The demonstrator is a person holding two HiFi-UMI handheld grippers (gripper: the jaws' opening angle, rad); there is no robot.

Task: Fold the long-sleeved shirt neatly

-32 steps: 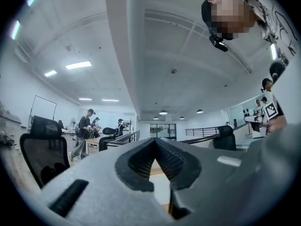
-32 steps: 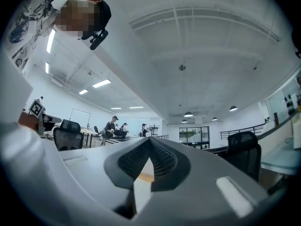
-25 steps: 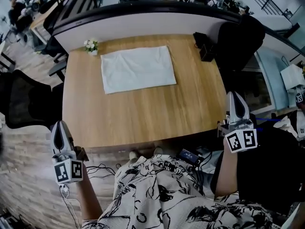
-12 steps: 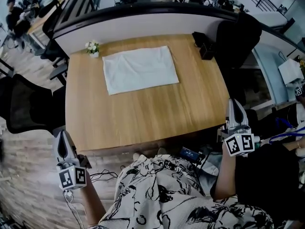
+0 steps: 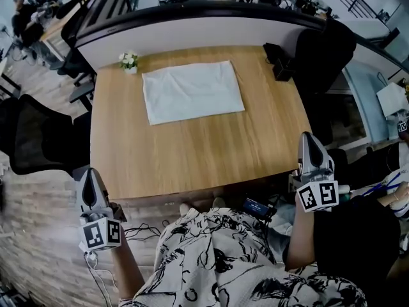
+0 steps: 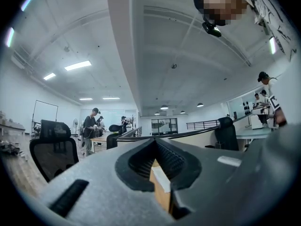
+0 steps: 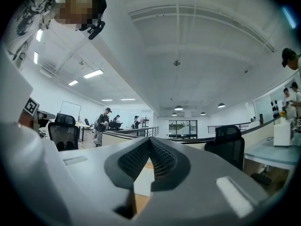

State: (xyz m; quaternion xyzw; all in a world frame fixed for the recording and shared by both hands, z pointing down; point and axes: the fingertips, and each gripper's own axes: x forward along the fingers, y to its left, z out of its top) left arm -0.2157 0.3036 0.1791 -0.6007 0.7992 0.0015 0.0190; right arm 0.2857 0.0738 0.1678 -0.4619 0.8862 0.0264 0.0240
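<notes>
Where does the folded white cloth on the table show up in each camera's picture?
Head view: white cloth lies flat on the far half of the table, centre.
Left gripper view: white cloth, probably, a small patch low centre between the jaws.
Right gripper view: likewise, low centre.
Shared landmark: black chair beyond the table's far right.

Smooth white cloth shirt (image 5: 193, 91) lies on a matt wood-grain table (image 5: 192, 155).

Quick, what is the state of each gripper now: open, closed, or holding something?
Left gripper: closed, holding nothing.
Right gripper: closed, holding nothing.
</notes>
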